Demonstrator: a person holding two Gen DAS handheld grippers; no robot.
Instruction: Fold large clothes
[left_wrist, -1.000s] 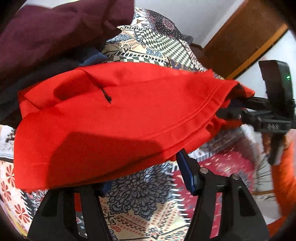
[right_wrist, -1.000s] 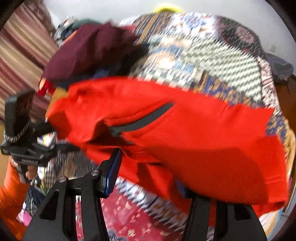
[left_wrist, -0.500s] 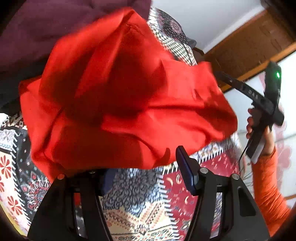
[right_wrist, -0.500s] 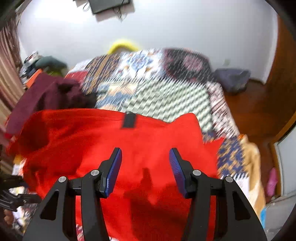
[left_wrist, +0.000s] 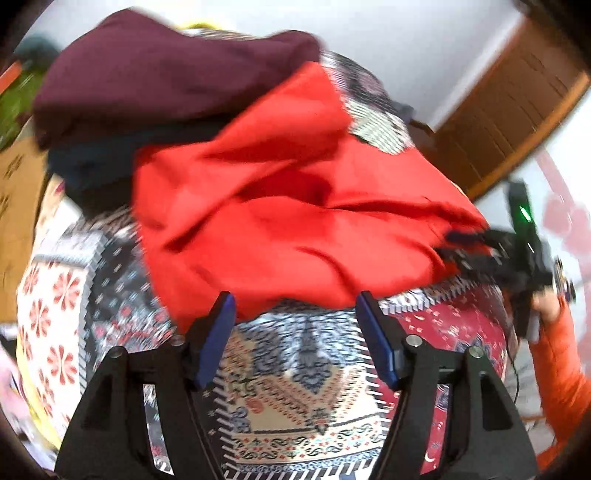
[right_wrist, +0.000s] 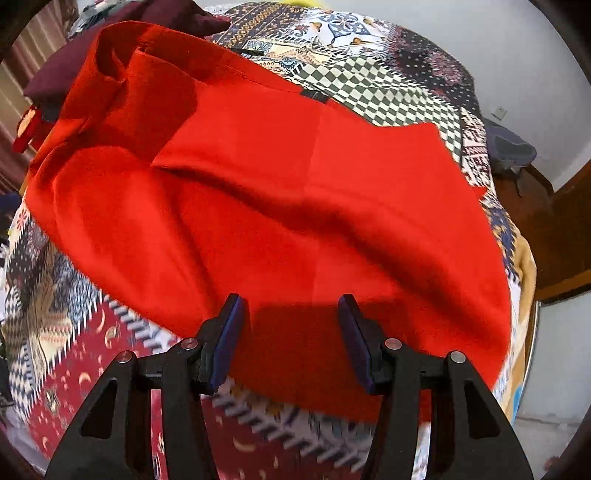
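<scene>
Both grippers gape wide and hold nothing — the left gripper (left_wrist: 295, 314) and right gripper (right_wrist: 290, 314) sit at frame bottom. Beyond them the red garment (right_wrist: 280, 206) lies rumpled on the patchwork bedspread (right_wrist: 399, 88), long axis running upper left to lower right. A maroon garment (left_wrist: 155, 70) sits upper left — white wall (left_wrist: 424, 48) behind.

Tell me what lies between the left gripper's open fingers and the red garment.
Only patterned bedspread. In the left wrist view, the left gripper is open just short of the red garment's near edge, with nothing else between.

The right gripper (right_wrist: 291, 325), jaws apart, hovers over a red garment (right_wrist: 280, 206) spread on the patchwork bedspread (right_wrist: 388, 88).
</scene>
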